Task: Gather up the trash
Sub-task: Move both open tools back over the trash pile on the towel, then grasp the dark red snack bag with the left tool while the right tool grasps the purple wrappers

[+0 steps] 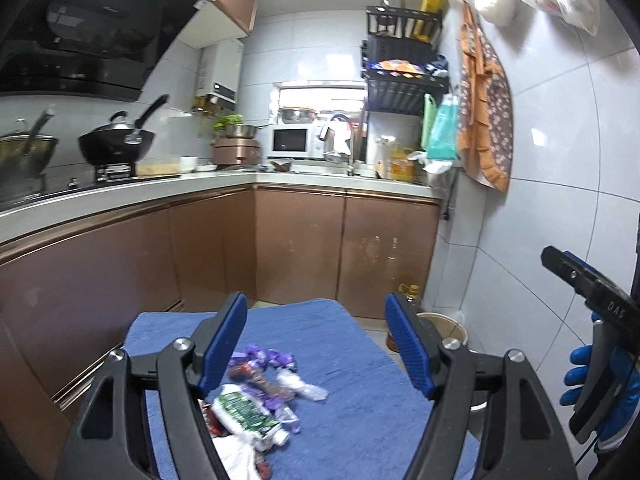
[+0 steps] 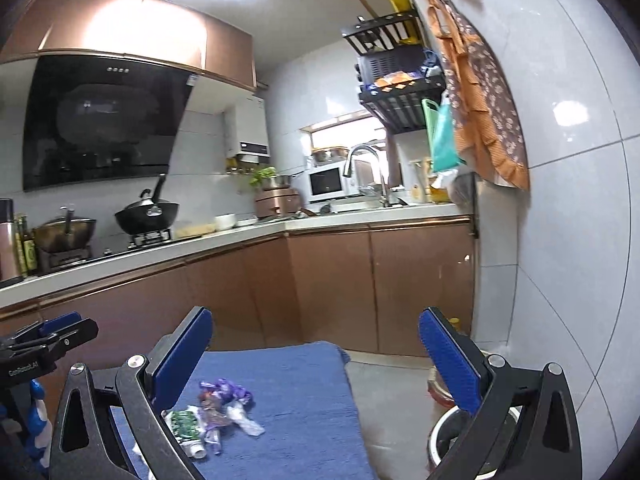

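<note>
A small heap of trash [image 1: 256, 392] lies on a blue towel-covered surface [image 1: 360, 360]: purple wrappers, a green and white packet, clear plastic and white paper. My left gripper [image 1: 316, 344] hovers above and just behind it, jaws wide open with nothing between them. In the right wrist view the same heap [image 2: 216, 408] sits at the lower left on the towel [image 2: 304, 392], partly hidden by the left finger. My right gripper [image 2: 316, 360] is also open and empty above the towel. A blue-gloved hand [image 1: 580, 376] holds it at the right edge of the left view.
Brown cabinets [image 1: 296, 248] under a white L-shaped counter [image 1: 224, 180] stand just beyond the towel. A wok [image 1: 116, 140] and a pot sit on the stove. A beige bucket [image 1: 448, 326] and a round metal-rimmed container [image 2: 444, 428] stand on the floor to the right, by the tiled wall.
</note>
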### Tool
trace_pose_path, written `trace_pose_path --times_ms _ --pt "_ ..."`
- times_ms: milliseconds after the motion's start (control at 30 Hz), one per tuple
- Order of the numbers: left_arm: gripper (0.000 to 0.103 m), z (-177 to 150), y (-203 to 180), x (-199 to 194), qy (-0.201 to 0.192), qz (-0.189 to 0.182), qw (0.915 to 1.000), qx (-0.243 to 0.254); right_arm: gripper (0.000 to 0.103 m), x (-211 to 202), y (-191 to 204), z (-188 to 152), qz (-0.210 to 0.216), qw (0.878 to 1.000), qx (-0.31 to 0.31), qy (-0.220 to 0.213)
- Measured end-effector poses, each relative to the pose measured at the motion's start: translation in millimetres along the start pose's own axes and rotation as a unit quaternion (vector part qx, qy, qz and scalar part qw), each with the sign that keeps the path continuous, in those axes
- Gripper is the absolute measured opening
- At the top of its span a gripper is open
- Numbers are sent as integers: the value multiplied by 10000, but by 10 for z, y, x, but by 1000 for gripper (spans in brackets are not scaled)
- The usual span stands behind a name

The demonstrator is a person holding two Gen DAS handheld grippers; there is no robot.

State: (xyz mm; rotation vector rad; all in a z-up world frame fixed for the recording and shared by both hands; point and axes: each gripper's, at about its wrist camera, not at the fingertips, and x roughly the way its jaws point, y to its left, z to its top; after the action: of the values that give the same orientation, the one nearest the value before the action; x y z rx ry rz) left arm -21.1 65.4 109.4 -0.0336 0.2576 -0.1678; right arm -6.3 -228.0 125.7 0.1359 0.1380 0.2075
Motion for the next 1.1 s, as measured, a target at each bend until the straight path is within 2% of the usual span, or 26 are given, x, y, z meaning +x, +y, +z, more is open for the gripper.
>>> trace_pose_path --times_ms 233,467,633,867,1100 --pt "70 -71 337 -268 -24 305 9993 -201 103 -101 233 9 220 9996 -155 56" --pt "70 -211 678 -292 119 583 9975 -391 103 65 306 -79 475 9980 -121 394" --pt "70 -352 963 -99 377 841 9942 -553 103 275 295 -199 613 9957 -125 689" --pt "70 -573 1335 238 839 995 9895 -634 103 690 309 -410 862 9890 -157 1191" --pt "70 -947 1668 731 1606 930 9806 -631 96 1211 312 -691 1055 9794 -122 1718"
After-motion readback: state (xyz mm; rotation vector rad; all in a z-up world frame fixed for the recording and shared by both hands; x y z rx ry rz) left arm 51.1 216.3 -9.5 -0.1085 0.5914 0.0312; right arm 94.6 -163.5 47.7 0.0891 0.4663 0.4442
